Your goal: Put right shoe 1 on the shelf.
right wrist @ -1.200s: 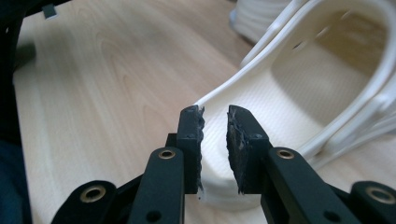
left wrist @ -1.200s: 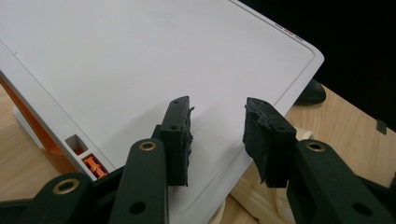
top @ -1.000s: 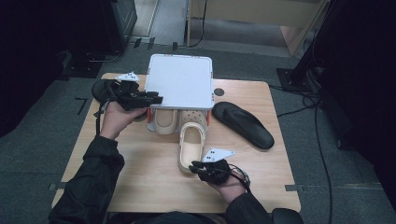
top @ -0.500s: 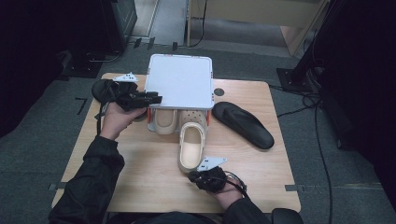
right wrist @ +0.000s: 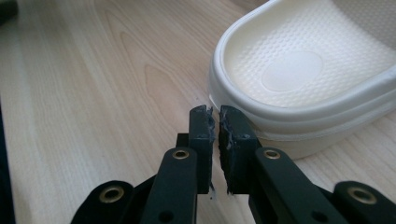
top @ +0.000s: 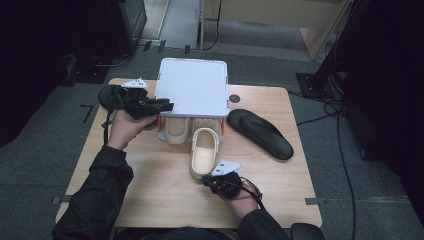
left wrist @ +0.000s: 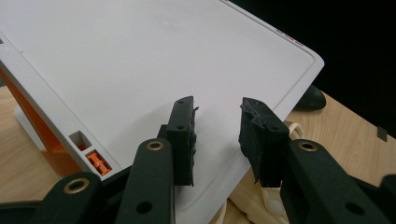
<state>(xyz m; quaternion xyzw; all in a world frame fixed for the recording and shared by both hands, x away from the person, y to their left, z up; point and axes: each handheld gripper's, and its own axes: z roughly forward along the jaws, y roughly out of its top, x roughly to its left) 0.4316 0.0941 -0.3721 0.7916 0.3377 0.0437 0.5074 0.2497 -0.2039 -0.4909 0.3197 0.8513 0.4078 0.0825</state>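
A cream slipper lies in the middle of the wooden table, heel toward me. My right gripper sits just behind that heel; its jaws have just closed and are shut with nothing between them. In the right gripper view the right gripper nearly touches the slipper's heel rim. A second cream slipper is tucked under a white flat-topped stand with orange supports. My left gripper hovers at the stand's left edge. Its jaws have been closing but are open over the white top, holding nothing.
One black slipper lies on the right part of the table. Another black slipper sits at the back left, behind my left hand. A small dark round hole marks the table beside the stand. Dark floor and cables surround the table.
The right gripper shifted slightly behind the cream slipper's heel. The left hand and the stand have stayed put.
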